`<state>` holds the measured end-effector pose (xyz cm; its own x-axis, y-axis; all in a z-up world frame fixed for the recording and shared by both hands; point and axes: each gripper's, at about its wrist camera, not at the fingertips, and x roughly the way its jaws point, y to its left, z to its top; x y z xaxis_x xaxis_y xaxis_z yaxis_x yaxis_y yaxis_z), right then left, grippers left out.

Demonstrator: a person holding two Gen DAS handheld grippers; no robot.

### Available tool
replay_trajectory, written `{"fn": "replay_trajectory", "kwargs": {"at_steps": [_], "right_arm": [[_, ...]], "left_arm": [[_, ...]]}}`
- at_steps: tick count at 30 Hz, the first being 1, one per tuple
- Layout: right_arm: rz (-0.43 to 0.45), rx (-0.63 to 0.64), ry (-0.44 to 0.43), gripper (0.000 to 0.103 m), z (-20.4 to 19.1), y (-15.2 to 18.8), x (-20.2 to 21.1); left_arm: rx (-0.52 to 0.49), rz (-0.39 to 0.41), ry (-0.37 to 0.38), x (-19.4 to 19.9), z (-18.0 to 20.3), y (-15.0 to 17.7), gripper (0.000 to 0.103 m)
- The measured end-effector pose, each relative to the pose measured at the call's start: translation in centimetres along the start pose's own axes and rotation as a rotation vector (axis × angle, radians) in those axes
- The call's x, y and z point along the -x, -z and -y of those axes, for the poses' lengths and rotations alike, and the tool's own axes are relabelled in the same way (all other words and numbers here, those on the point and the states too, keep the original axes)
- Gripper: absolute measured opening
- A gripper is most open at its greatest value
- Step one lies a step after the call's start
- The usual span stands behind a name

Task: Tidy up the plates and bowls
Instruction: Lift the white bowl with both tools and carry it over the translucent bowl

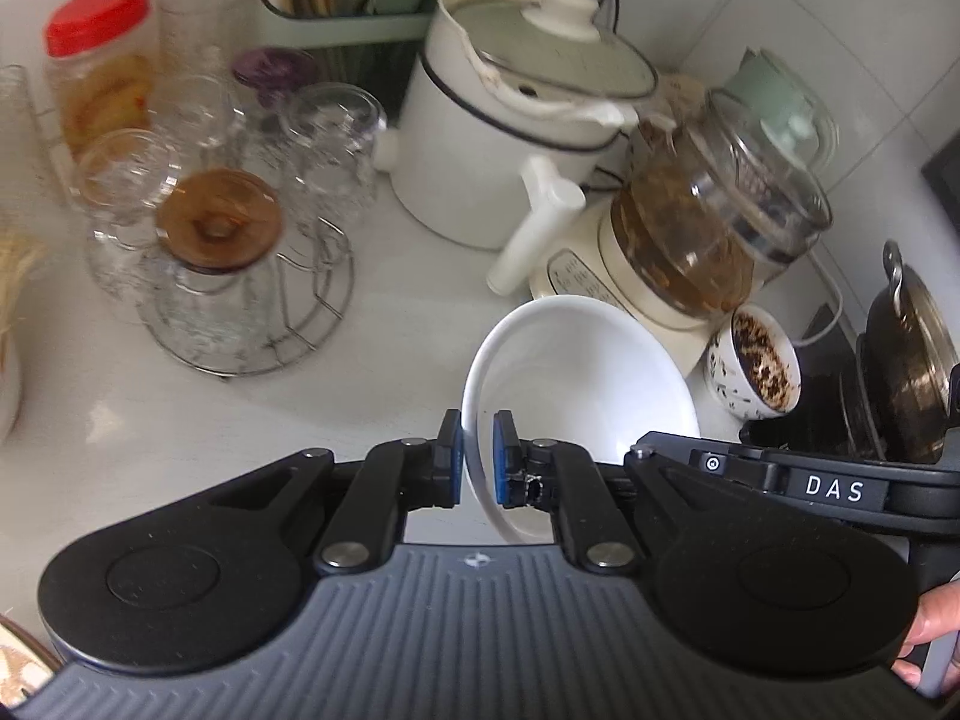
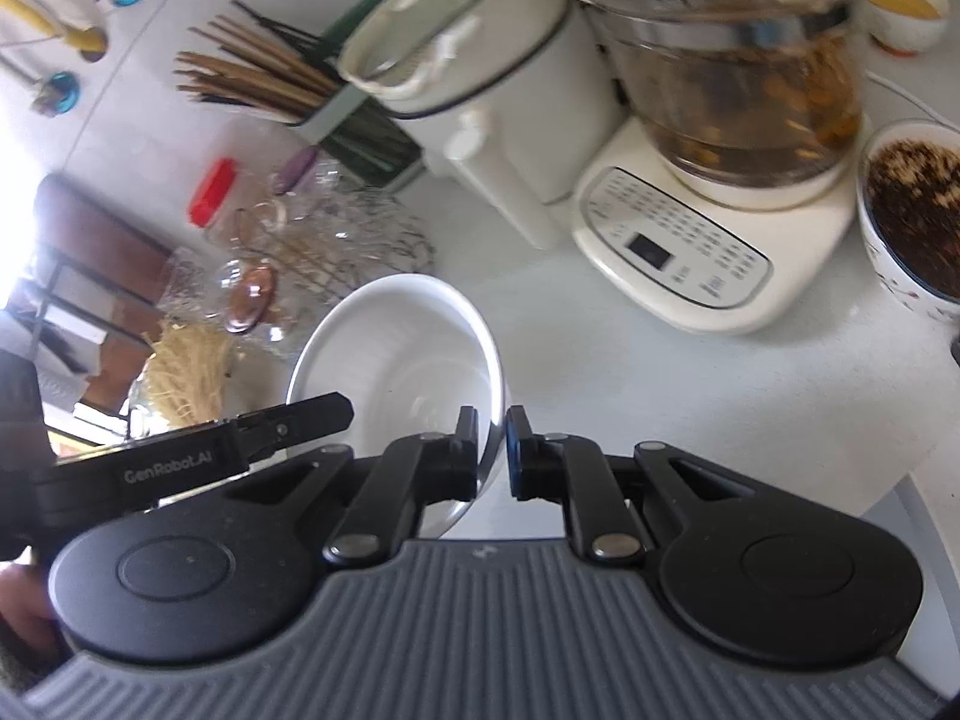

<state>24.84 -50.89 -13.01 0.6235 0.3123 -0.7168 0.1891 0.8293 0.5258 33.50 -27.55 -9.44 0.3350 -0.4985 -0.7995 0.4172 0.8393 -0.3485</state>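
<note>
Pinching opposite sides of one white bowl (image 1: 576,378), the two hand-held grippers share its weight: the left hand-held gripper (image 1: 478,459) is closed narrow on the rim at the bowl's left side, one blue pad inside the wall and one outside, and the right hand-held gripper (image 2: 492,450) is clamped the same way on the far rim, where the left wrist view shows only its dark arm. A grip on each side probably keeps the smooth, glossy bowl from tipping or slipping, as it might under a single pinch.

The bowl looks empty and is tilted, apparently clear of the worktop (image 1: 390,324), near its front edge. Just beyond it stands a cream kettle base (image 2: 708,252) carrying a glass pot (image 1: 720,210) of brownish liquid, and a small patterned cup (image 1: 756,372) with dark contents sits beside that base. A white cooker (image 1: 510,120) stands further back toward the tiled wall. To the left, upturned glasses (image 1: 228,228) hang on a wire rack (image 1: 312,324), with a red-lidded jar (image 1: 99,60) behind. Those crowded neighbours leave little room, so the bowl likely needs carrying out slowly.
</note>
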Motion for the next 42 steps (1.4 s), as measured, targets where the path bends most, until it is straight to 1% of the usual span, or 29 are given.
{"fn": "replay_trajectory", "kwargs": {"at_steps": [7,15,20,28,32,36,42], "right_arm": [[0.006,0.064,-0.030,0.012,-3.2,0.2,0.5],[0.025,0.155,-0.075,0.013,-6.8,0.1,0.4],[-0.001,0.209,-0.094,0.013,-8.8,0.8,0.0],[-0.063,0.273,-0.117,0.013,-11.3,2.2,-1.8],[-0.085,0.331,-0.103,0.013,-12.7,3.2,-2.8],[-0.125,0.341,-0.103,0.013,-12.9,4.0,-3.9],[-0.187,0.348,-0.087,0.013,-13.1,5.4,-5.4]], "left_arm": [[0.032,0.059,-0.015,3.2,-1.7,0.5,0.012],[0.102,0.127,-0.047,6.7,-4.4,2.1,0.012],[0.157,0.149,-0.065,8.2,-6.1,3.4,0.012],[0.221,0.159,-0.105,9.9,-8.6,5.2,0.012],[0.255,0.145,-0.125,9.9,-9.8,6.4,0.012],[0.321,0.133,-0.125,9.7,-10.9,7.6,0.012],[0.364,0.095,-0.141,8.9,-12.0,9.4,0.012]]}}
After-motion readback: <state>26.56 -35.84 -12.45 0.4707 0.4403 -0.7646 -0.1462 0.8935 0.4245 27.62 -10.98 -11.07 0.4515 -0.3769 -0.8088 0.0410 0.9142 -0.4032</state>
